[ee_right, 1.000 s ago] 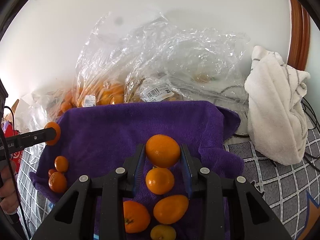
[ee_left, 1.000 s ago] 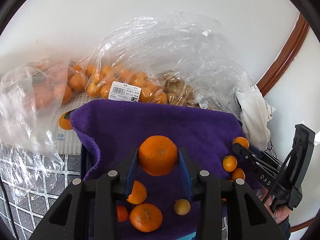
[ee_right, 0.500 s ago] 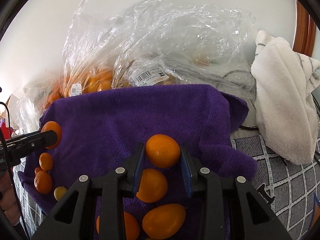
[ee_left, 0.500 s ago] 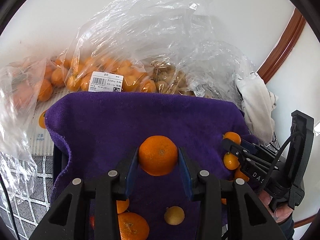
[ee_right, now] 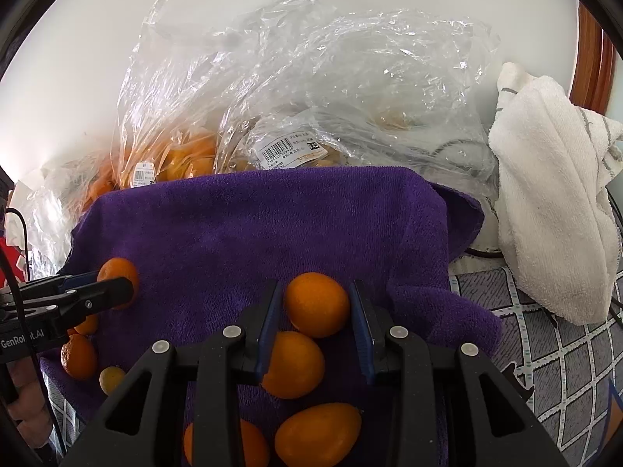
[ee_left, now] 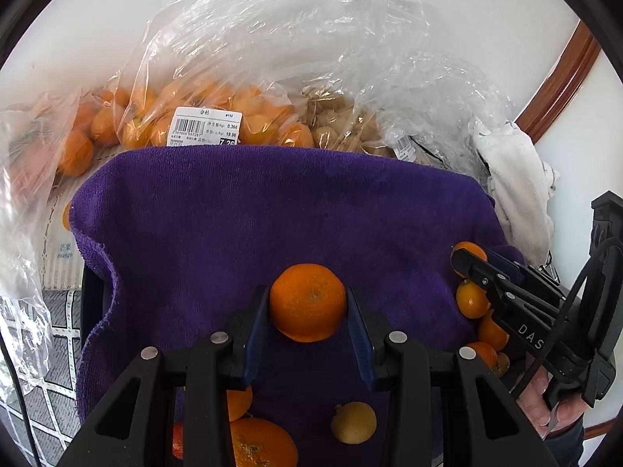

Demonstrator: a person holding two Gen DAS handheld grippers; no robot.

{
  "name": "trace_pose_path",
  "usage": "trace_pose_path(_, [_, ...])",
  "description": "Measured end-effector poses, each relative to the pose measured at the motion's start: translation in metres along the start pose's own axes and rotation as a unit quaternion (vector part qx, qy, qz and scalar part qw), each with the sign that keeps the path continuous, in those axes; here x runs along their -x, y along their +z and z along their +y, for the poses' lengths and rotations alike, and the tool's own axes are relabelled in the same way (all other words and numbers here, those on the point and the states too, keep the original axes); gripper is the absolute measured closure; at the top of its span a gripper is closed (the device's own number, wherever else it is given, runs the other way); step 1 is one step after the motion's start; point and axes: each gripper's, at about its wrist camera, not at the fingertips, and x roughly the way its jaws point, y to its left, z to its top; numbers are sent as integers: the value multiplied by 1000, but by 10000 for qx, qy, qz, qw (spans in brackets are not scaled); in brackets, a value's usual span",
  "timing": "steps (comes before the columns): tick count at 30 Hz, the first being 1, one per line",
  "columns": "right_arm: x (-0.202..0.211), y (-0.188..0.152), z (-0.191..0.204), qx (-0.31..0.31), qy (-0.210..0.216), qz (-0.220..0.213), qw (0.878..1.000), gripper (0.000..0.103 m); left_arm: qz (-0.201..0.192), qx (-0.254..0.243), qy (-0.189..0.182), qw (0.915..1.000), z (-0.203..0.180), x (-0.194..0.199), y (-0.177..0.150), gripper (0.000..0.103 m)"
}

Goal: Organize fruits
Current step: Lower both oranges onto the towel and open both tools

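Note:
My left gripper is shut on a round orange and holds it over the purple towel. My right gripper is shut on a smaller orange over the same towel. Loose oranges and a small yellow fruit lie on the towel below the left gripper. More oranges lie below the right gripper. Each gripper shows in the other's view, the right one at the towel's right edge, the left one at its left edge.
Clear plastic bags of oranges and pale fruit stand behind the towel against the white wall. A white towel lies at the right on the grey checked tablecloth. A mango box sits at the left.
Both grippers have moved forward over the purple towel toward the bags, each still holding its orange. The loose fruit has slid lower in both views.

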Motion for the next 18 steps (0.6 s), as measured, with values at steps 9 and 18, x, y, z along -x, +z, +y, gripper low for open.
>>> trace_pose_path(9, [11, -8, -1, -28, -65, -78, 9999, 65, -16, -6, 12, 10000, -1, -4, -3, 65])
trace_pose_path(18, [24, -10, -11, -276, -83, 7, 9996, 63, 102, -97, 82, 9999, -6, -4, -2, 60])
